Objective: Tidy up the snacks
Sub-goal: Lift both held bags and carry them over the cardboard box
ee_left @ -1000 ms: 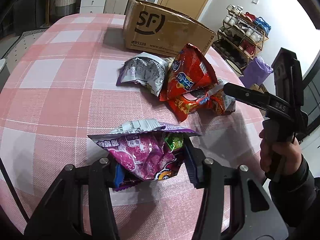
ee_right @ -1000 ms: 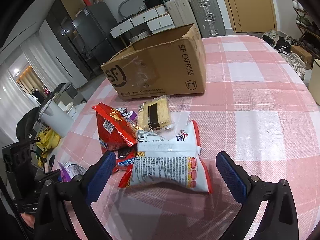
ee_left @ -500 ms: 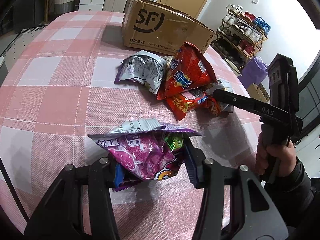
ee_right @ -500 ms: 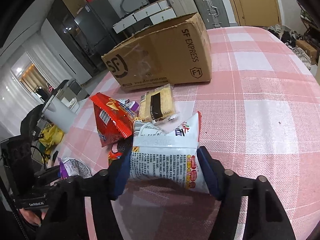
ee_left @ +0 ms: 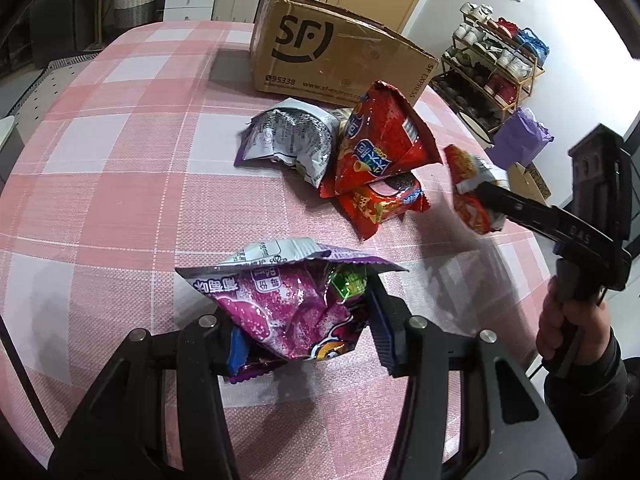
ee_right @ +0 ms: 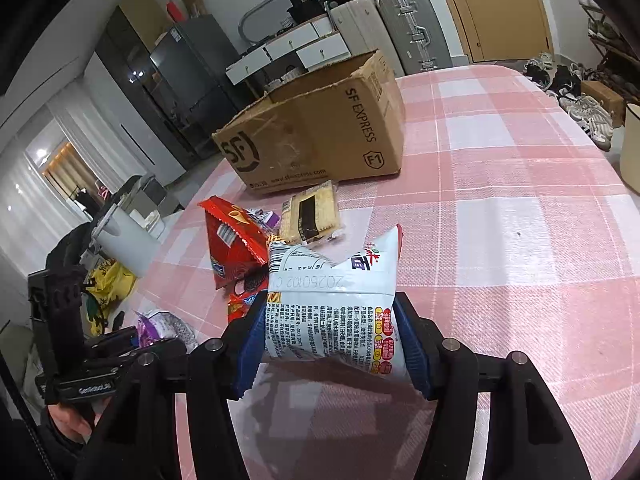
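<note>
1. White-and-red crinkly foil snack bag w/ printed back (ee_right: 336, 312) sits between the blue pads of the right tool (ee_right: 330, 344); its jaws have just been closing and both pads now press the bag's sides. Held at 6 o'clock in the right wrist view, lifted off the cloth, shadow under it.
2. Same bag in the left wrist view (ee_left: 474, 192) hangs at 3 o'clock, apart from the pile.
3. Purple glittery foil snack bag (ee_left: 292, 300) is clamped in the left tool (ee_left: 308, 340), jaws narrow, pads on both sides; 6 o'clock in that view, above the cloth.
4. Pile left on the tabletop: red triangular foil chip bag (ee_left: 380, 144) leaning on a red flat biscuit pack w/ a dark cookie picture (ee_left: 384, 204); silver-and-purple crumpled foil bag (ee_left: 288, 144) touching at the red bag's 9 o'clock.
5. Clear-wrapped pale cracker sandwich pack w/ dark stripe (ee_right: 312, 214) lies flat just beside the red bag, toward the box.
6. Brown open cardboard box marked SF Express (ee_right: 320, 136) stands at 12 o'clock behind the pile, near it.
7. Pink-and-white checked cloth covers the tabletop (ee_right: 500, 208).
8. A hand (ee_left: 568, 328) in a dark sleeve grips the right tool's handle at 4 o'clock in the left wrist view.
</note>
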A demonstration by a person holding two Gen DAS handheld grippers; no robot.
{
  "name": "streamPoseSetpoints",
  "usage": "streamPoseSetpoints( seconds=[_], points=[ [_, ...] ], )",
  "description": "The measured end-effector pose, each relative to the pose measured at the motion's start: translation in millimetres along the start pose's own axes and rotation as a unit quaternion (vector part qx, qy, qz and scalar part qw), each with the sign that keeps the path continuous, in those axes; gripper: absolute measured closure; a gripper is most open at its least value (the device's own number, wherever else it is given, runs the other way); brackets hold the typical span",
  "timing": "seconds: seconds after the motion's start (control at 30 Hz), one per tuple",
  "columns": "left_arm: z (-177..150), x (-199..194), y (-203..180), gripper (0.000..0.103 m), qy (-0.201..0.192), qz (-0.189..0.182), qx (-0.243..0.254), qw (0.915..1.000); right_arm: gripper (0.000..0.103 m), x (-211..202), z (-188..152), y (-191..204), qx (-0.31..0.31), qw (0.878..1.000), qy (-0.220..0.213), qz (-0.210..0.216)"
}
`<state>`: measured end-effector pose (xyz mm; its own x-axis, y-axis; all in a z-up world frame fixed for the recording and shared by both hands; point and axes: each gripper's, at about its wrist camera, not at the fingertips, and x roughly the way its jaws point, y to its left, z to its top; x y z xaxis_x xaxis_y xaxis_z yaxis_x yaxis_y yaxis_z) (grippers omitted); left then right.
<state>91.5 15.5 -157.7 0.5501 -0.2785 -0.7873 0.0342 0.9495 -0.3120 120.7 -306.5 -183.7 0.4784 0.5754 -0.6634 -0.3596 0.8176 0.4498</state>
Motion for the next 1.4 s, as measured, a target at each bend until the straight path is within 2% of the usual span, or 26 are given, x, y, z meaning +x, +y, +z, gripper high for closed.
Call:
streamPoseSetpoints(
  seconds=[0.37, 0.7, 1.0, 1.13, 1.4],
  points=[
    [3.7, -17.9, -7.0, 0.057, -0.017, 0.014, 0.013, 0.9997, 0.042, -35.4, -1.2, 8.7, -0.005, 1.000, -0.027, 0.012],
    [19.6, -54.0, -19.8, 0.056, -0.060, 0.005, 0.036, 0.9975, 0.042, -81.9, 6.8, 47.3, -0.045, 0.996, -0.072, 0.036],
    [54.4, -86.0, -33.4, 0.056, -0.090, 0.008, 0.064, 0.9938, 0.042, -113.4, 27.5, 78.4, -0.078, 0.990, -0.107, 0.051],
    [74.0, -103.7, -34.6, 0.056, -0.107, -0.006, 0.068, 0.9919, 0.042, -117.9, 45.8, 87.9, -0.093, 0.988, -0.115, 0.053],
    [119.7, -131.0, -29.4, 0.056, -0.145, -0.007, 0.065, 0.9873, 0.042, -122.8, 86.5, 108.2, -0.129, 0.981, -0.130, 0.058]
  ],
)
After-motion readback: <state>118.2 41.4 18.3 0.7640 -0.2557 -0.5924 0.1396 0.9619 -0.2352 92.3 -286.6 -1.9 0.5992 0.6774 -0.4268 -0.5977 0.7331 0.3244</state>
